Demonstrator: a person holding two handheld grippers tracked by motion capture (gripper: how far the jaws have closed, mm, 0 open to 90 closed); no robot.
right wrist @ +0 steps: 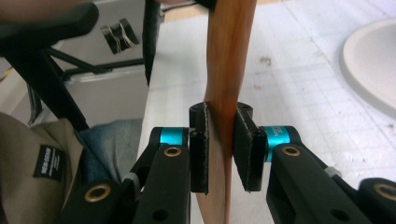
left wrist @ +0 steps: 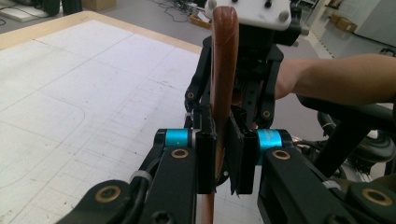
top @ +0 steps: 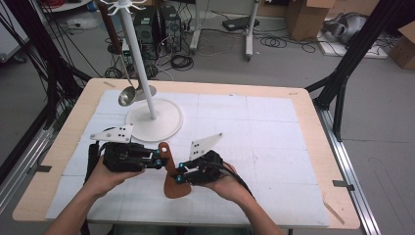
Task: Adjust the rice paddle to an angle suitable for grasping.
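High view: your forearms enter from the bottom edge and meet near the front middle of the table (top: 303, 147). Your left gripper (top: 160, 160) points to the right, your right gripper (top: 180, 174) points to the left, tips nearly facing each other. Between them is the wooden spatula (top: 172, 177), reddish brown, handle end up by the left gripper, broad rounded blade down toward you. Both grippers meet it. Behind them stands the white rack (top: 147, 88) on its round base, with a metal ladle (top: 126, 95) hanging beside the pole.

Left gripper view: your left gripper (left wrist: 223, 156) has its jaws drawn narrow around the spatula handle (left wrist: 223, 74). The left pad presses the wood; the right pad sits just beside it, and contact there cannot be told. The handle runs upright, glossy, rounded at the top. Your other hand (left wrist: 289, 77) and its gripper sit right behind.

Right gripper view: your right gripper (right wrist: 219, 151) is clamped on the spatula (right wrist: 229, 56), both pads against the flat faces. The wood shows edge-on, lighter orange grain, rising straight between the jaws above the white mat.
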